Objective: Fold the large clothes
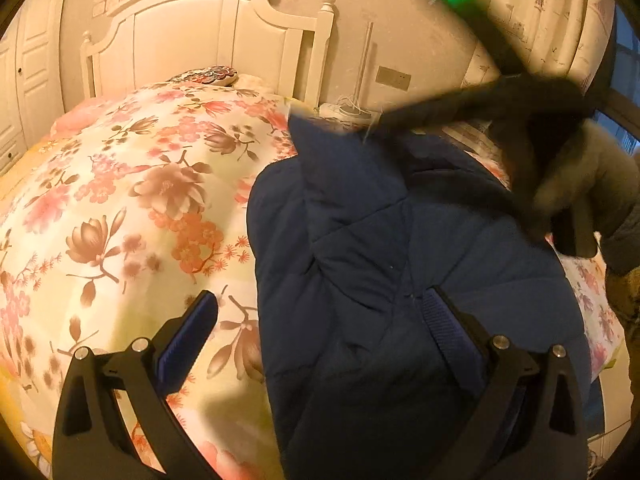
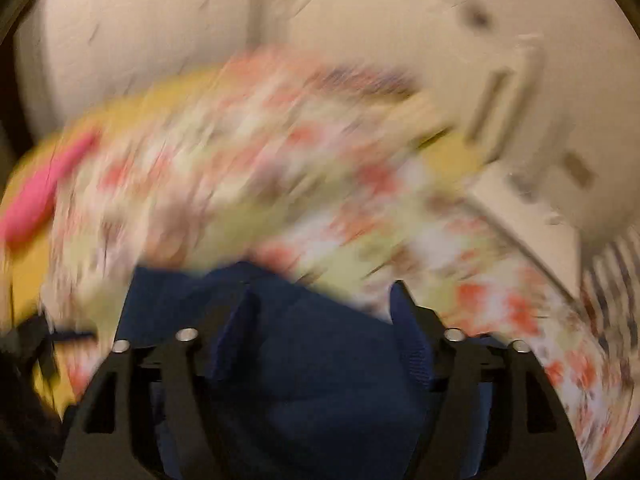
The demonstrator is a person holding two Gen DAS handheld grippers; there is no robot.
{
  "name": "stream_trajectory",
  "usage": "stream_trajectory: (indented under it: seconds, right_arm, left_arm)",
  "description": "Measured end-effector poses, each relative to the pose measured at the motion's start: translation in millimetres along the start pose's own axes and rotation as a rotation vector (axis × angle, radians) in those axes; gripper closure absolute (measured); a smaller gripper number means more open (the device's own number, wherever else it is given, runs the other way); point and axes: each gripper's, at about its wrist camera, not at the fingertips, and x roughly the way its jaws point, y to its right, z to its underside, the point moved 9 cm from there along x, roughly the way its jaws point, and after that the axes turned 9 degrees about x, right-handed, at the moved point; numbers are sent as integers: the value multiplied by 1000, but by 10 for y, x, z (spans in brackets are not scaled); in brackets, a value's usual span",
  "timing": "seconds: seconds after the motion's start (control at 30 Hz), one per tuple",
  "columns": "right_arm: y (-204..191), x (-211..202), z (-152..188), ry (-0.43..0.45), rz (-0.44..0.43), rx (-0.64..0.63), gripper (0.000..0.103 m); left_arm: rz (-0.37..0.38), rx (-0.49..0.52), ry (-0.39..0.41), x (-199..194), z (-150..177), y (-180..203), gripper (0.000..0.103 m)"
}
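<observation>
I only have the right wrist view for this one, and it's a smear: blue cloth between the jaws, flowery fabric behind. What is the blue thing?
Observer: The left wrist view shows a navy padded jacket lying bunched on a floral quilt.
Reviewer: And the other hand's tool?
Observer: The left gripper is over the jacket's near left edge. Its jaws are wide open, one finger above the quilt and the other above the jacket, gripping nothing.
Reviewer: Which way is the head of the bed?
Observer: A white headboard stands at the far end, beyond the quilt.
</observation>
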Motion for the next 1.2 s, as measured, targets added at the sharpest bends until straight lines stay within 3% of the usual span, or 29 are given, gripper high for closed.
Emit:
stream_trajectory:
  seconds: [0.03, 0.13, 0.23, 0.27, 0.33, 0.43, 0.53, 0.6, 0.67, 0.8, 0.83, 0.9, 0.97, 1.0, 1.07, 1.2]
  right_arm:
    - [-72, 191, 86, -46, 78, -63, 32]
    - [-121, 200, 47, -38, 148, -97, 32]
    - [-111, -177, 51, 52, 115, -59, 32]
    - [-61, -381, 115, 99, 70, -13, 30]
    - [108, -672, 325, 163, 11, 82, 10]
    - [492, -1051, 863, 216, -78, 263, 8]
    - [869, -1235, 1485, 207, -213, 512, 7]
    - [957, -1234, 1867, 181, -384, 668, 7]
    - [861, -1139, 2097, 121, -512, 725, 7]
    - [476, -834, 2288, -13, -610, 705, 4]
    - [404, -796, 2275, -13, -644, 708, 4]
    - [347, -757, 2222, 26, -643, 706, 4]
    - [306, -820, 2174, 94, -614, 676, 11]
    - [305, -867, 2172, 133, -582, 651, 21]
    - [342, -972, 2160, 208, -544, 616, 25]
    - [805, -1197, 2026, 359, -440, 631, 29]
  left_arm:
    - [-13, 2, -5, 4, -4, -16, 2]
    - [-16, 12, -24, 4, 19, -20, 2]
    - [30, -7, -27, -53, 41, -67, 2]
    - [64, -38, -31, -65, 57, -131, 2]
    - [150, -127, -54, -50, 110, -257, 2]
    - [299, -203, -105, 45, 207, -295, 2]
    - [381, -235, -143, 168, 275, -255, 2]
    - [472, -311, -185, 278, 336, -223, 2]
    - [559, -367, -215, 358, 390, -171, 2]
    - [632, -367, -226, 351, 402, -60, 2]
    - [643, -355, -231, 347, 404, -21, 2]
    - [663, -332, -237, 336, 408, 67, 4]
    - [713, -348, -209, 287, 367, 167, 12]
    - [711, -346, -187, 292, 339, 195, 13]
    - [705, -331, -136, 273, 210, 316, 17]
    - [721, -319, -79, 414, -209, 623, 23]
